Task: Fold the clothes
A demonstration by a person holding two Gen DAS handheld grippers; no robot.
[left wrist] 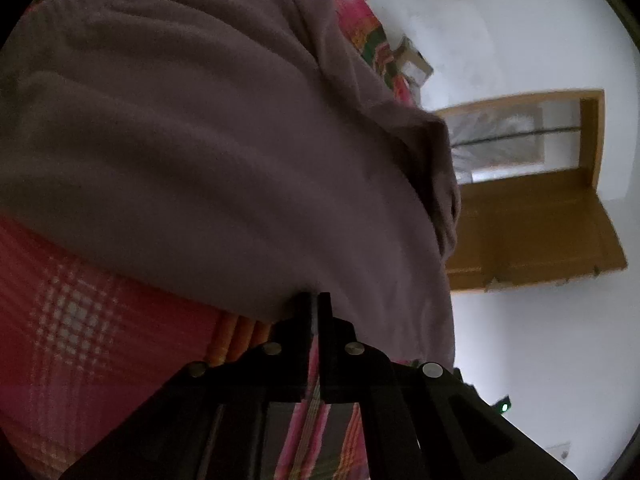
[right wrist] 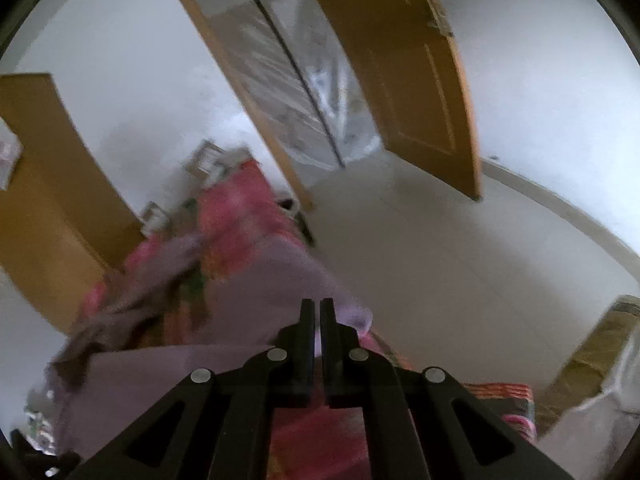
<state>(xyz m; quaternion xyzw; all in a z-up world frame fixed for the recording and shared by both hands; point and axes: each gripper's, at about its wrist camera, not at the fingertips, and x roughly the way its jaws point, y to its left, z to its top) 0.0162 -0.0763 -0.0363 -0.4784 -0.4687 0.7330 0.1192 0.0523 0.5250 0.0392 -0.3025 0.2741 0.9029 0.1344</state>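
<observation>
I note my left gripper [left wrist: 319,300] pinching the near edge of the mauve garment [left wrist: 192,152], which lies over the pink bedsheet [left wrist: 80,312]. My right gripper [right wrist: 317,308] is clamped on the same cloth (blurred; its far end is unclear).

The left gripper [left wrist: 319,300] has its 2 black jaws pressed almost together, pinching the lower edge of a mauve garment [left wrist: 208,152]. The cloth spreads wide over the view, bunching into folds at its right side. Under it lies a pink checked bedcover [left wrist: 80,320] with orange stripes just beside the jaws. Beyond the garment stands a white wall [left wrist: 500,20] and an open wooden door [left wrist: 540,224], all tilted in the view.
</observation>
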